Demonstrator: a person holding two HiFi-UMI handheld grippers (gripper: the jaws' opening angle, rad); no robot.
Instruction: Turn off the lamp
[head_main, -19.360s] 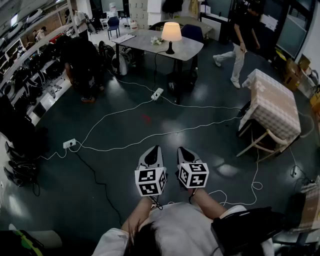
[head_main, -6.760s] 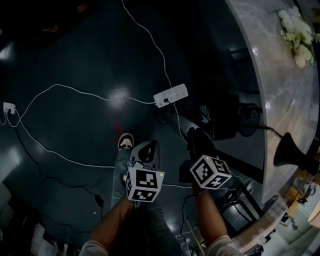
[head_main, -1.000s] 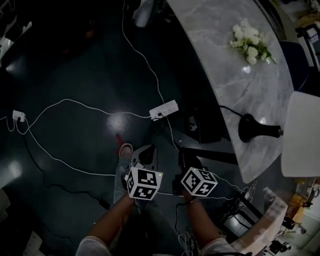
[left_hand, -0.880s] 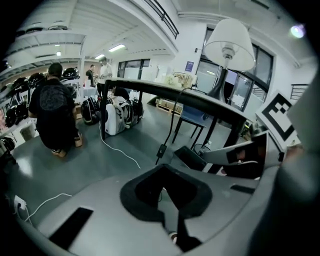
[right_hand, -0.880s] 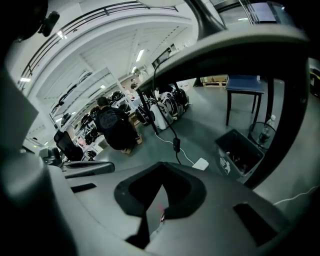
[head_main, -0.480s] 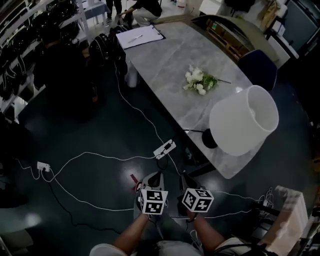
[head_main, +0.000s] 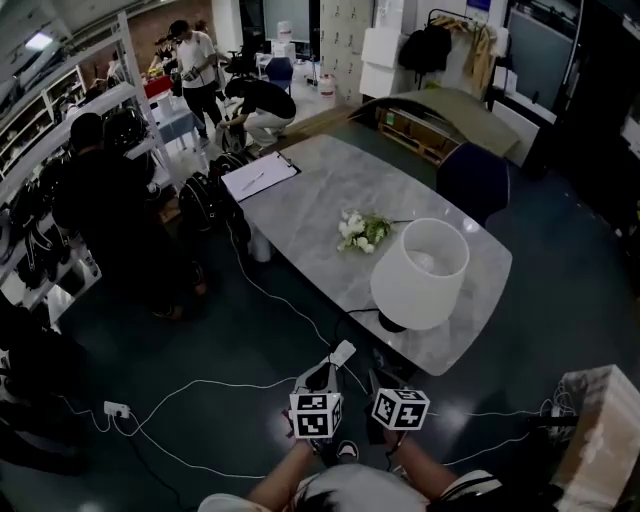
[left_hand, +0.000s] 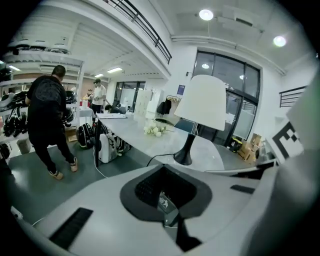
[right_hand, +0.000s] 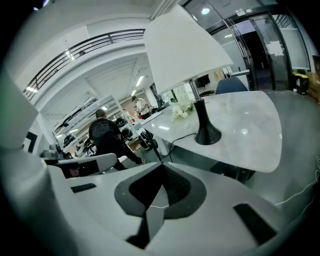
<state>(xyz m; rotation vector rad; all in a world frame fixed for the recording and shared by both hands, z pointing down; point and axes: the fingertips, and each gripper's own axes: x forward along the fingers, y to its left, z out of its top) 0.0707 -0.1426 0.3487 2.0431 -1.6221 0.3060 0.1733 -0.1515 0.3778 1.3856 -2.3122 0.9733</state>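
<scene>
The lamp (head_main: 420, 273) stands on the near end of the grey marble table (head_main: 330, 195); its white shade does not glow. Its cord runs off the table edge toward a white power strip (head_main: 342, 352) on the floor. My left gripper (head_main: 318, 370) and right gripper (head_main: 378, 380) hang side by side just in front of me, above the floor and short of the table, both shut with nothing between the jaws. The left gripper view has the lamp (left_hand: 202, 102) ahead beyond my left gripper (left_hand: 164, 169). In the right gripper view its black base (right_hand: 207, 136) stands past my right gripper (right_hand: 161, 166).
White flowers (head_main: 362, 230) lie beside the lamp and a clipboard (head_main: 258, 178) at the table's far end. A blue chair (head_main: 478, 180) stands behind the table. White cables (head_main: 200, 390) snake over the dark floor. People (head_main: 115, 225) stand at the left and back.
The shade that glowed long ago is dark. Over the last second both grippers rose from near the floor, and the head view lifted from the floor to the whole table.
</scene>
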